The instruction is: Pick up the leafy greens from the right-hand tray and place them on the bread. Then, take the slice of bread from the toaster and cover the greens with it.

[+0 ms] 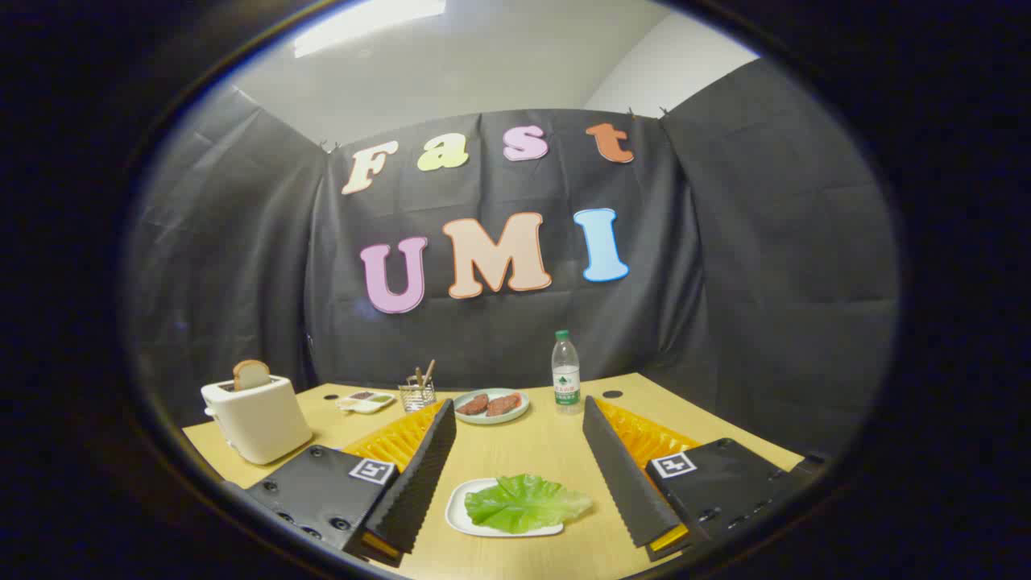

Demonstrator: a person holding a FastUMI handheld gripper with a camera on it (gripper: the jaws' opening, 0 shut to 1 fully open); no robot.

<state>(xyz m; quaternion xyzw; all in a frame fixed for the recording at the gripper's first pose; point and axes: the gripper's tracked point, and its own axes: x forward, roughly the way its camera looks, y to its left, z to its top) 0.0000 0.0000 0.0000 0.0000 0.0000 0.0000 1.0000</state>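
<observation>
A green lettuce leaf (523, 502) lies on a small white tray (461, 511) on the wooden table, between my two fingers and low in front of them. My gripper (519, 419) stands open and wide, above the table, holding nothing. A white toaster (256, 417) sits at the table's left side, beyond my left finger, with a slice of bread (251, 374) sticking up out of its slot. Farther back, between the fingertips, a pale plate (491, 417) holds two brown slices (488, 403).
A clear water bottle (565, 371) with a green cap stands at the back near the black cloth wall. A wire cup (416, 393) with sticks and a small white dish (365, 400) sit at the back left. Table edges drop off left and right.
</observation>
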